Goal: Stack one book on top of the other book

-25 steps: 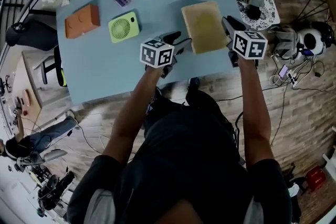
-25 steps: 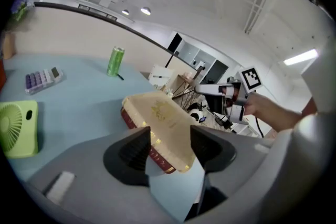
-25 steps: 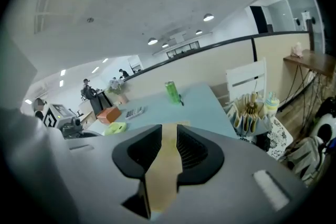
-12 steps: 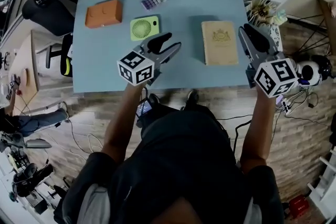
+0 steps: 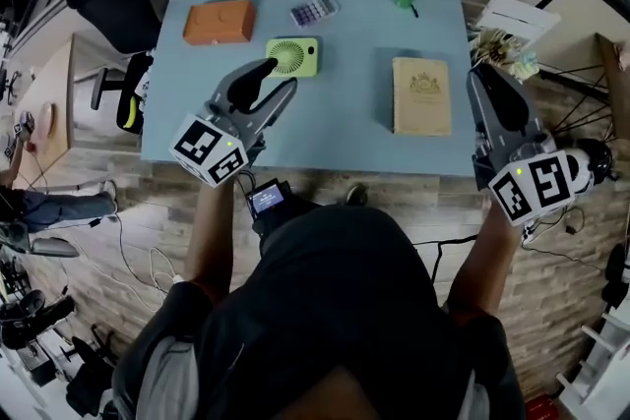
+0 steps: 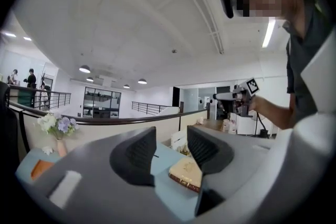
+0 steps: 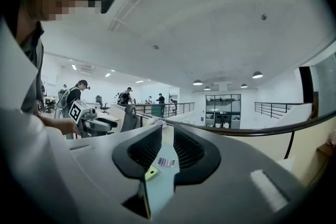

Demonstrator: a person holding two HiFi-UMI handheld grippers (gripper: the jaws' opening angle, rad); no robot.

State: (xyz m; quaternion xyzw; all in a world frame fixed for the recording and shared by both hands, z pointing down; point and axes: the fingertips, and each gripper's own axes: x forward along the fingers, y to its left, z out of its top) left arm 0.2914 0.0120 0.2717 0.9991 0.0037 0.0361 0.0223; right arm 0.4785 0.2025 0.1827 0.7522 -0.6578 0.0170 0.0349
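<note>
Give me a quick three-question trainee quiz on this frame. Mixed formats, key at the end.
1. True or false: the left gripper is shut on the tan book.
2. The tan book lies: A) flat on the table; B) standing upright on its edge; C) hanging over the table's near edge.
3. Fill in: the right gripper has its jaws ___, with nothing held between them.

Key: 1 false; 2 A; 3 apart.
</note>
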